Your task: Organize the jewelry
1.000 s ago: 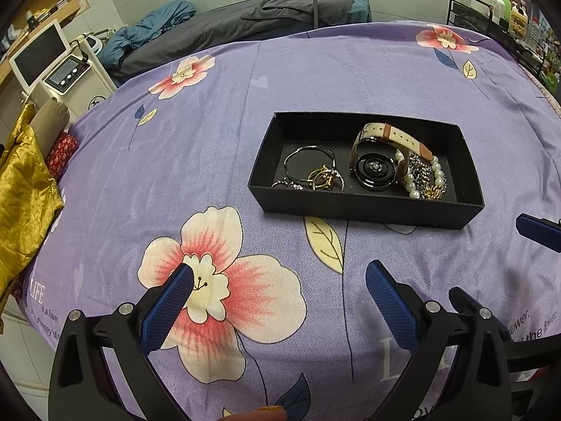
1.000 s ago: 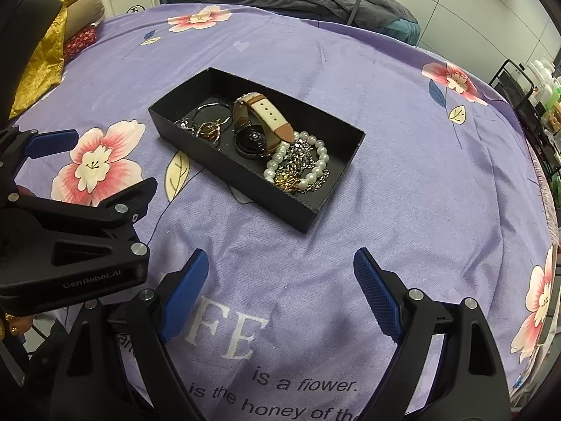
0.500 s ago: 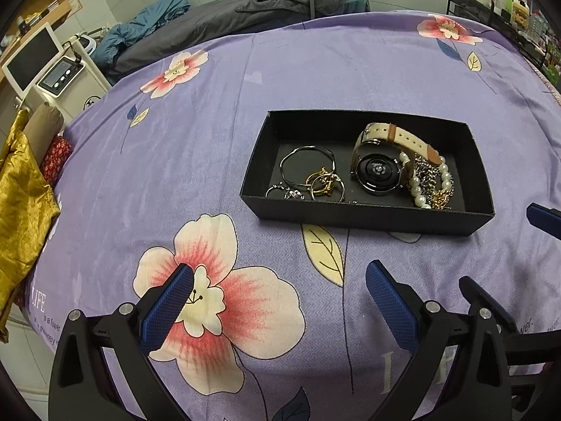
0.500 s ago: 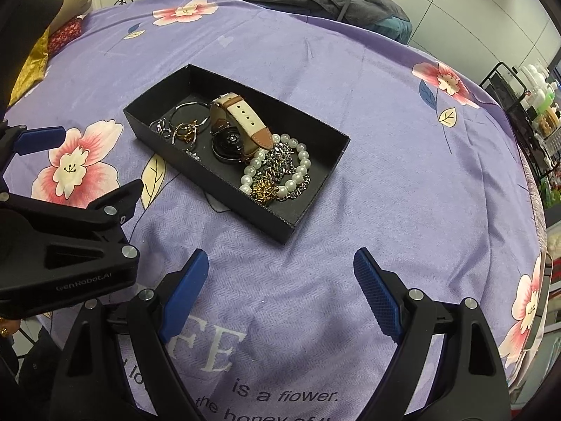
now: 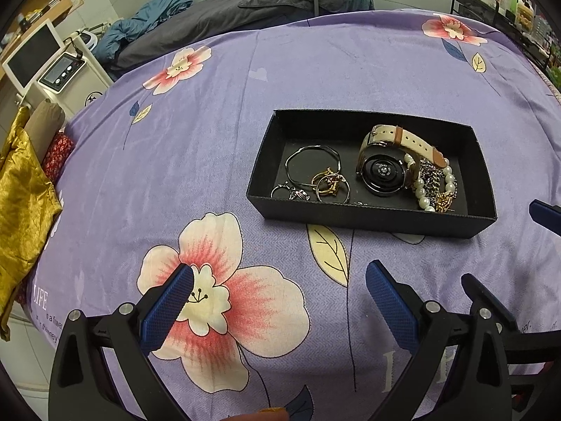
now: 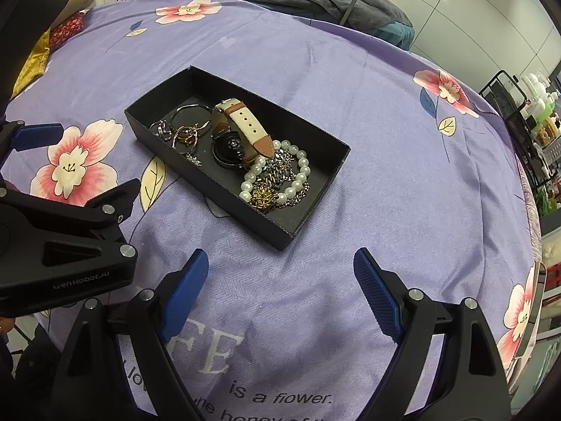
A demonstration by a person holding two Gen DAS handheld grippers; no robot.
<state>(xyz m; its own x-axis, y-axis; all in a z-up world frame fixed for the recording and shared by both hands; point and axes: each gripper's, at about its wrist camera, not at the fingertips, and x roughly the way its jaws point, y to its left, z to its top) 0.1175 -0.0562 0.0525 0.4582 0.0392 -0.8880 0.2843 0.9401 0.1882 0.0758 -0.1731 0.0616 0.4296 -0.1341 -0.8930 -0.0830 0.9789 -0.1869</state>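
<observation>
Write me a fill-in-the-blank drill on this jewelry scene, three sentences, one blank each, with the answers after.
1. All the jewelry lies inside a black ____ on the purple flowered cloth.
2. The watch lies between the rings and the ____ bracelet.
3. Both the left gripper and the right gripper hold nothing, and their jaws stand ____.

Missing words: box; pearl; open

Looks like a beauty or treatment room: a bed under a purple floral sheet, a second couch draped in grey bedding, a white machine with a screen, a wire rack of bottles.
</observation>
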